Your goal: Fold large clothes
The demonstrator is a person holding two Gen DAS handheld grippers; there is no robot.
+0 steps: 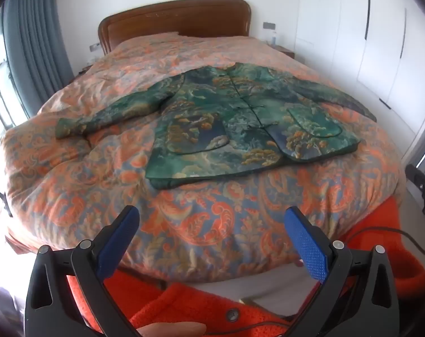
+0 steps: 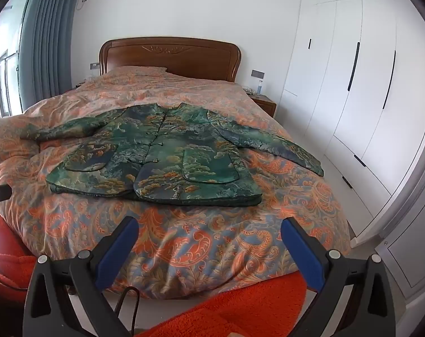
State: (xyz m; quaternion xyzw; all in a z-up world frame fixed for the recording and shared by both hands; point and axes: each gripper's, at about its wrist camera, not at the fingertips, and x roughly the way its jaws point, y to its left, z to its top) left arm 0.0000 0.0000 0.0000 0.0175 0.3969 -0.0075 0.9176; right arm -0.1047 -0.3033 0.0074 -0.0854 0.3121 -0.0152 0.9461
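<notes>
A quilted green brocade jacket (image 1: pixel 240 118) (image 2: pixel 161 163) lies flat, front up and sleeves spread, mid-bed on the puffy orange paisley duvet (image 1: pixel 206 224) (image 2: pixel 184 241). Left gripper (image 1: pixel 211 219) and right gripper (image 2: pixel 209 229) hover at 6 o'clock, blue knurled pads spread wide, empty. The right sleeve's cuff is blurred at 3 o'clock.

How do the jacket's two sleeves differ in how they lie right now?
On the jacket, the left sleeve lies wholly on the quilt; the right sleeve reaches the bed's edge by the wardrobe. The left one runs more level, the right slopes down. Both are spread out, unfolded.
</notes>
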